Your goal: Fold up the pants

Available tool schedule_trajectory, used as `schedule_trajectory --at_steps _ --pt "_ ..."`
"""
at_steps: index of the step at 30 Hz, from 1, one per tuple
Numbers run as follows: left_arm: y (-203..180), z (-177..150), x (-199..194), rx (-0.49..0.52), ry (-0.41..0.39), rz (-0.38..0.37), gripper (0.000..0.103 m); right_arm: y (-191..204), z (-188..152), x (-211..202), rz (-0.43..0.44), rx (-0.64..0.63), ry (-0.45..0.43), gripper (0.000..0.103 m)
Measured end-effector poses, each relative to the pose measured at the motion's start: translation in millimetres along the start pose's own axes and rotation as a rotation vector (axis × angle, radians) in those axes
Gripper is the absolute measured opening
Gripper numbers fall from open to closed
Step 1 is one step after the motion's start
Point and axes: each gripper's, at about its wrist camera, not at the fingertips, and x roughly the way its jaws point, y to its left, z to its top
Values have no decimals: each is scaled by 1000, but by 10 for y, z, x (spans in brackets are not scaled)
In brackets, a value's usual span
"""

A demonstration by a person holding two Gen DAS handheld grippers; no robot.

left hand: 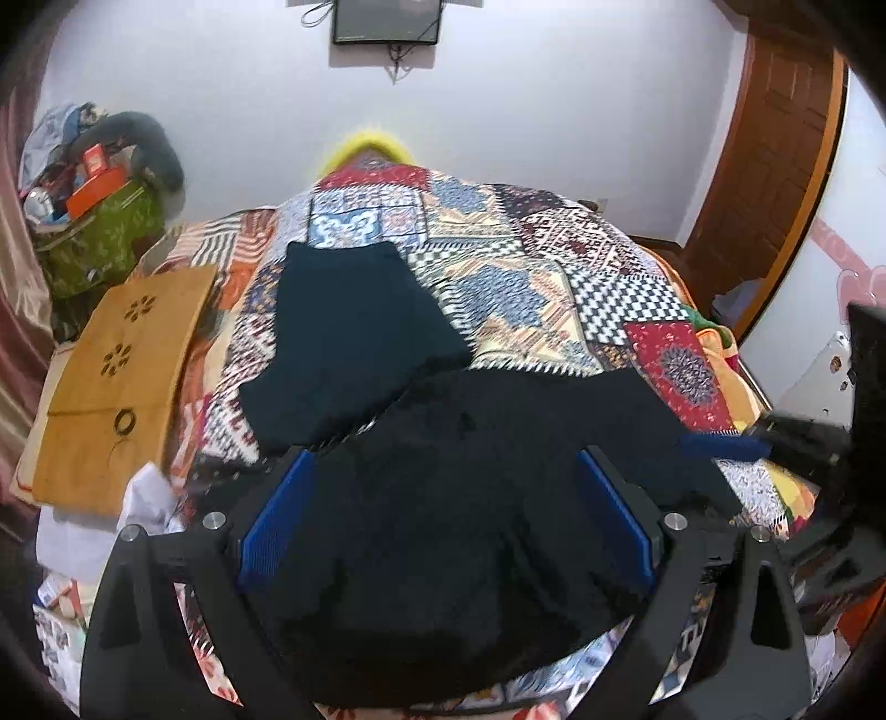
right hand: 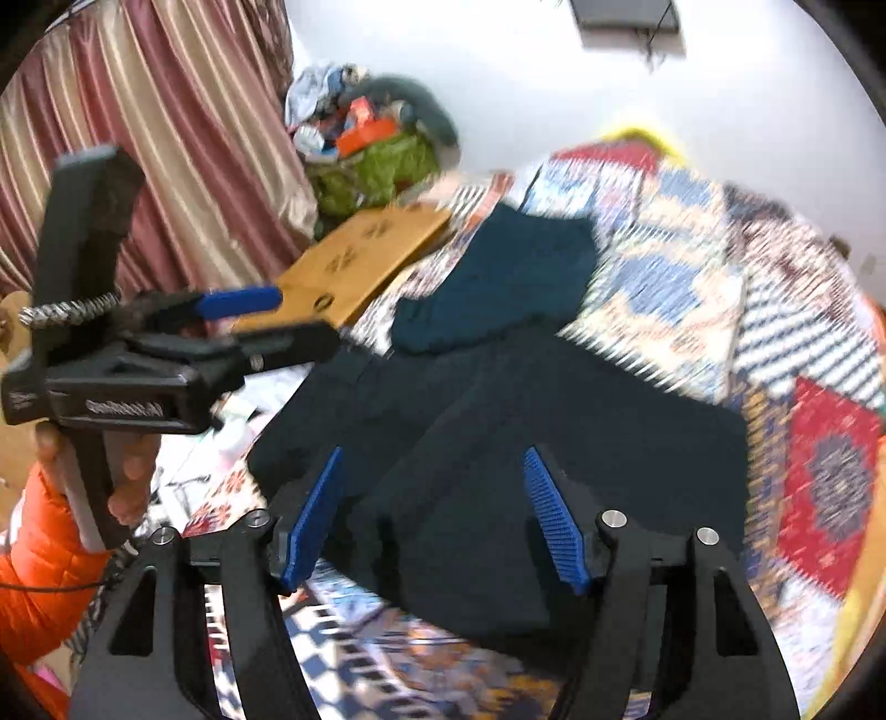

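Dark navy pants (left hand: 443, 487) lie on a patchwork bedspread (left hand: 526, 288), with one part folded and stretched toward the far side (left hand: 354, 332). My left gripper (left hand: 443, 459) is open, its blue pads (left hand: 277, 520) on either side above the near part of the pants. My right gripper (right hand: 432, 459) is open above the pants (right hand: 554, 432), pads (right hand: 554, 526) wide apart. In the right wrist view the left gripper (right hand: 243, 310) shows at the left, held by a hand. The right gripper shows at the right edge of the left wrist view (left hand: 731, 443).
A tan cardboard sheet (left hand: 116, 365) lies at the bed's left edge. A green bag (left hand: 105, 232) full of items stands behind it by a striped curtain (right hand: 166, 138). A wooden door (left hand: 775, 166) is at the right. A dark screen (left hand: 387, 22) hangs on the wall.
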Motion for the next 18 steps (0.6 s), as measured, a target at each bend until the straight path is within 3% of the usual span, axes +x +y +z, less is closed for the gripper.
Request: schedule_trajectory --at_steps 5,8,11,16,18 --pt "-249 153 309 29 28 -16 95 -462 107 -177 -182 0 -62 64" --pt "-399 191 562 45 67 -48 95 -773 104 -113 -240 27 -62 64" --pt "-548 163 887 85 133 -49 95 -975 38 49 -275 35 -18 64" --pt "-683 -49 1396 188 270 43 95 -1290 -236 404 -273 85 126 64" --pt "-671 -137 1423 189 251 46 95 -1377 -362 454 -245 129 155 65"
